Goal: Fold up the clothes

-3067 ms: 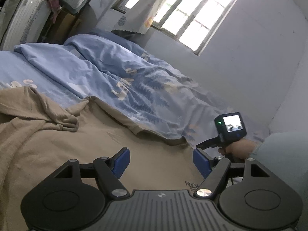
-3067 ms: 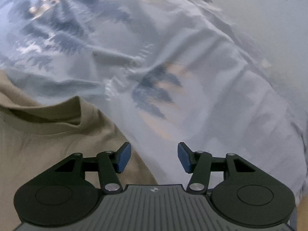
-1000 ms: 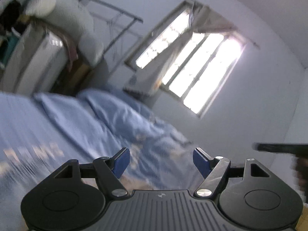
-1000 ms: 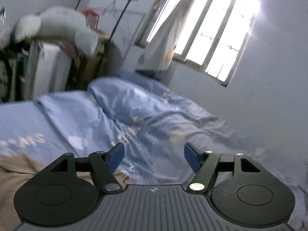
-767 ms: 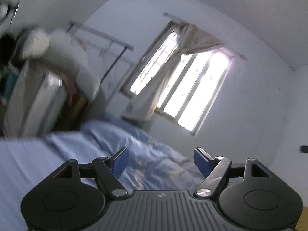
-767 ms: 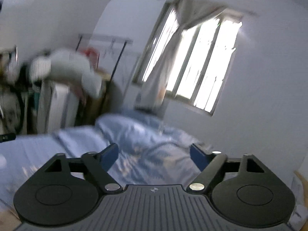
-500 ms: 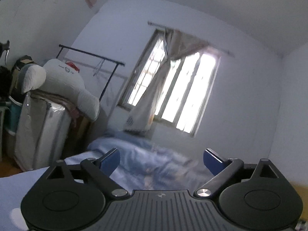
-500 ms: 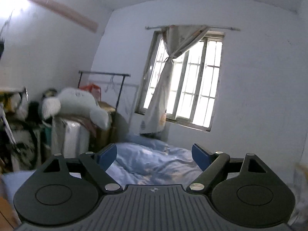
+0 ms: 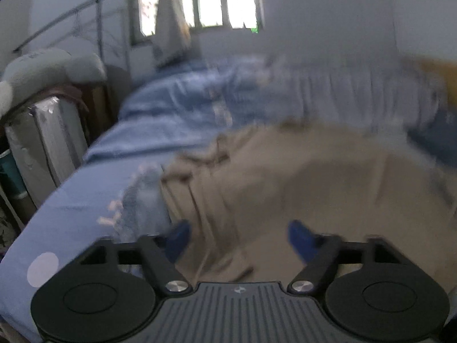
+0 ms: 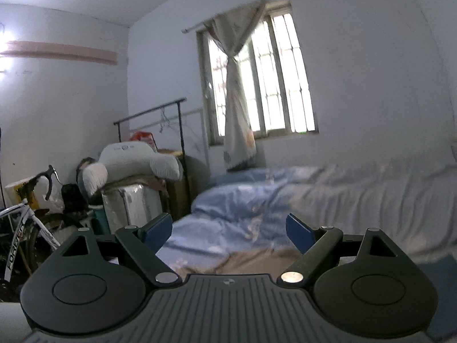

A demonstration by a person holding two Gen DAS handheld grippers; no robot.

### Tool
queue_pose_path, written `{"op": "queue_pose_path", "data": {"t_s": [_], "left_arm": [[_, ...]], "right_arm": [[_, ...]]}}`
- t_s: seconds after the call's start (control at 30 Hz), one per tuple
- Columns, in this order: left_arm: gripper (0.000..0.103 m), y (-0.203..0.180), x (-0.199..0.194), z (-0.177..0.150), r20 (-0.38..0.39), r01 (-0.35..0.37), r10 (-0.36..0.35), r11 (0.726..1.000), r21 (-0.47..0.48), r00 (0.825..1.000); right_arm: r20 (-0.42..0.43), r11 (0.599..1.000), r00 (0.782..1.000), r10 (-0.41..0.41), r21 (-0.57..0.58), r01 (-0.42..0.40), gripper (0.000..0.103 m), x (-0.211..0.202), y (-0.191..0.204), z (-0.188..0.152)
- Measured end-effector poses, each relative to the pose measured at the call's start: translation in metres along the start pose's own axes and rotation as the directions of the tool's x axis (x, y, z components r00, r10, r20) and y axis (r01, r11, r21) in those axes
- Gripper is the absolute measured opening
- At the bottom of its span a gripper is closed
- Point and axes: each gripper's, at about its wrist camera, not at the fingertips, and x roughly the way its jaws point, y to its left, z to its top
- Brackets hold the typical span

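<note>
Shirt (image 9: 300, 171) lies rumpled on the bed (image 9: 94, 188) below your left gripper (image 9: 238, 235), jaws just narrowed on nothing, while your right gripper (image 10: 228, 228) gapes empty toward the window (image 10: 262, 80); grab blind and you may pinch bunched layers or quilt (image 10: 242, 197).

Left gripper (image 9: 238, 235): seen at the lower centre of the blurred left wrist view, angled downward. Its blue fingertips (image 9: 177, 238) stand apart with a clear gap; the jaws have just been closing, with nothing pressed between them.

Right gripper (image 10: 228, 230): at the lower centre of the right wrist view, pointing roughly level. Its blue fingertips (image 10: 298, 233) are spread wide and sharp in outline; the jaws have just been opening, and no object sits between the pads.
</note>
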Motion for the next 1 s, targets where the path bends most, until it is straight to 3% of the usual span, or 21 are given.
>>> {"op": "queue_pose_path", "data": {"t_s": [0.03, 0.3, 0.37, 0.4, 0.43, 0.53, 0.63, 0.83, 1.0], "left_arm": [[0.054, -0.001, 0.012, -0.005, -0.032, -0.004, 0.005, 1.0, 0.017, 0.999], [0.04, 0.006, 0.076, -0.036, -0.179, 0.015, 0.003, 0.995, 0.101, 0.984], [0.027, 0.006, 0.091, -0.04, -0.206, 0.014, 0.01, 0.993, 0.119, 0.979], [0.013, 0.009, 0.097, -0.041, -0.214, 0.014, 0.01, 0.993, 0.113, 0.977], [0.006, 0.014, 0.098, -0.04, -0.208, 0.006, 0.015, 0.995, 0.097, 0.978], [0.005, 0.041, 0.078, -0.032, -0.114, -0.068, 0.07, 0.997, 0.02, 0.991], [0.004, 0.078, 0.049, -0.018, -0.011, -0.157, 0.157, 0.985, -0.071, 0.988], [0.003, 0.157, -0.01, 0.025, 0.148, -0.254, 0.287, 0.945, -0.206, 0.947], [0.003, 0.18, -0.043, 0.061, 0.245, -0.32, 0.354, 0.932, -0.17, 0.902]], "right_arm": [[-0.015, 1.0, 1.0, -0.007, 0.003, 0.007, 0.088, 0.001, -0.001, -0.006], [-0.101, 0.999, 0.995, -0.022, 0.041, 0.027, 0.088, 0.019, -0.012, -0.039], [-0.113, 0.999, 0.993, -0.028, 0.043, 0.033, 0.088, 0.023, -0.013, -0.044], [-0.118, 0.999, 0.993, -0.029, 0.04, 0.034, 0.088, 0.025, -0.013, -0.045], [-0.123, 0.999, 0.992, -0.03, 0.036, 0.034, 0.088, 0.028, -0.013, -0.047], [-0.131, 0.999, 0.991, -0.035, 0.02, 0.038, 0.088, 0.031, -0.017, -0.052], [-0.134, 0.998, 0.99, -0.036, 0.037, 0.041, 0.088, 0.033, -0.025, -0.058], [-0.154, 0.995, 0.988, -0.028, 0.091, 0.042, 0.088, 0.037, -0.037, -0.068], [-0.151, 0.994, 0.989, -0.007, 0.104, 0.023, 0.088, 0.036, -0.039, -0.07]]}}
